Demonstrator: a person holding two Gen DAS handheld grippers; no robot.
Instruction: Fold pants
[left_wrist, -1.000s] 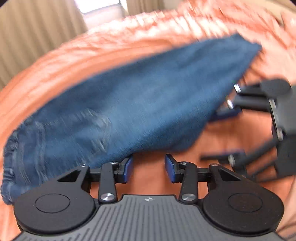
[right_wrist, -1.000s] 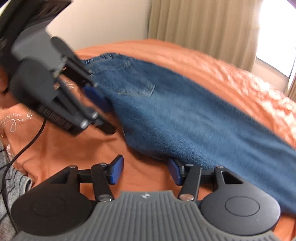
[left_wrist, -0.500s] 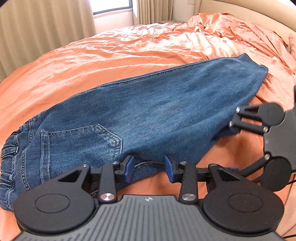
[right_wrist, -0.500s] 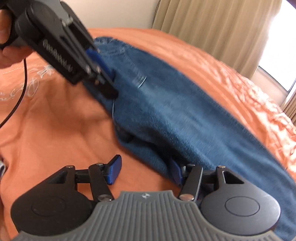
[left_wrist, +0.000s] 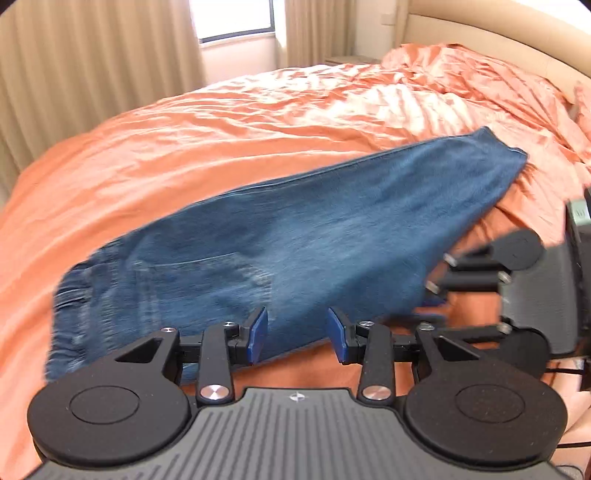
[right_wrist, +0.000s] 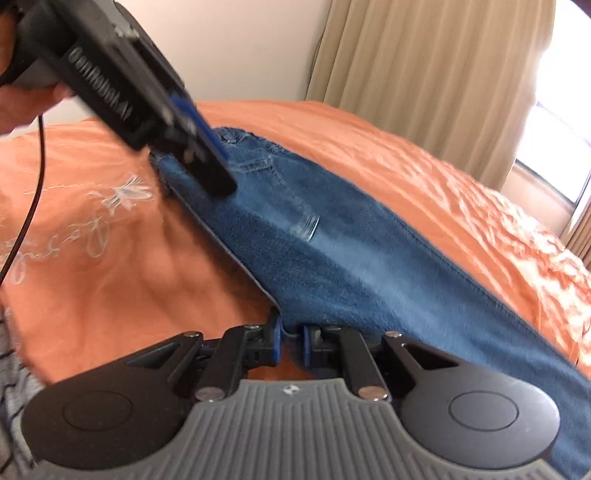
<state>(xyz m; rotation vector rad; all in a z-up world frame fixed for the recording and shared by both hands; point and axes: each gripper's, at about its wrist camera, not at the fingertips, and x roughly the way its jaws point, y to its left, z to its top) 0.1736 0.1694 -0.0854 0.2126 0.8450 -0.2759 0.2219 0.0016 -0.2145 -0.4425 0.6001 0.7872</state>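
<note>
Pants on orange bedspread

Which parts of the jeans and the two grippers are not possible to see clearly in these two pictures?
- Left wrist view: the jeans pocket and waistband are motion-blurred; the right gripper tips are blurred against the denim edge.
- Right wrist view: the hem is cut off by the right edge; the left gripper is blurred, so any grip is unclear.
- Both views: the underside is hidden against the orange bedcover.

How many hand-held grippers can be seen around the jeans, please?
2. The left hand-held gripper is open over the near edge of the jeans, by the pocket. The right hand-held gripper is shut on the same edge, further toward the legs.
</note>
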